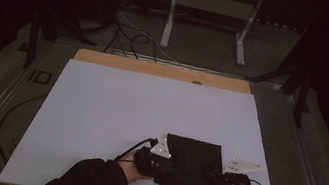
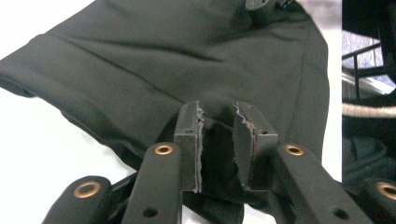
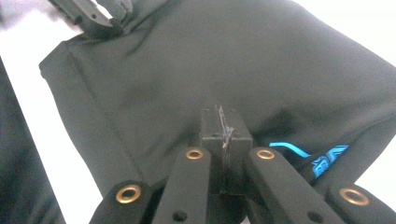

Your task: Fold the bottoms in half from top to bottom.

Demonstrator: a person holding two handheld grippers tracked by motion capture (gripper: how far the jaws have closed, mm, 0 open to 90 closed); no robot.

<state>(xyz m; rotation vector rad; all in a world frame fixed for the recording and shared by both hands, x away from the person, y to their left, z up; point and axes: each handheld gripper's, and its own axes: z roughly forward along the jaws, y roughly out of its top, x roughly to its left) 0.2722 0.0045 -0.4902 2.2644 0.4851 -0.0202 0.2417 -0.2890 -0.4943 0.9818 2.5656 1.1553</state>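
Jaws of the left gripper [image 2: 219,140] are standing a little apart, with a fold of the black garment [image 2: 187,70] lying in the gap between them; whether the pads are pressing on that fold cannot be told from the left gripper view. Jaws of the right gripper [image 3: 223,135] are pressing tight together, pinching the garment's edge, so that only a thin ragged line of pad is showing between them.

Just beside the right gripper's jaws, a bright blue printed mark [image 3: 322,161] is showing on the cloth. A stitched seam is running along the garment's edge in both gripper views. In the right gripper view the left gripper is appearing at the garment's far corner; in the left gripper view the right gripper is sitting at the top edge of the cloth.

From the high view, the garment [image 1: 191,165] is lying folded into a rough rectangle on the white tabletop [image 1: 114,109], near the person's edge and right of centre. The left gripper [image 1: 153,161] is sitting at its left side, the right gripper [image 1: 229,179] at its right side, each with a grey plate on top. Dark sleeves are coming in from the bottom. Beyond the white sheet, a strip of wooden board [image 1: 156,69] is showing, with cables [image 1: 131,36] lying on the floor behind.
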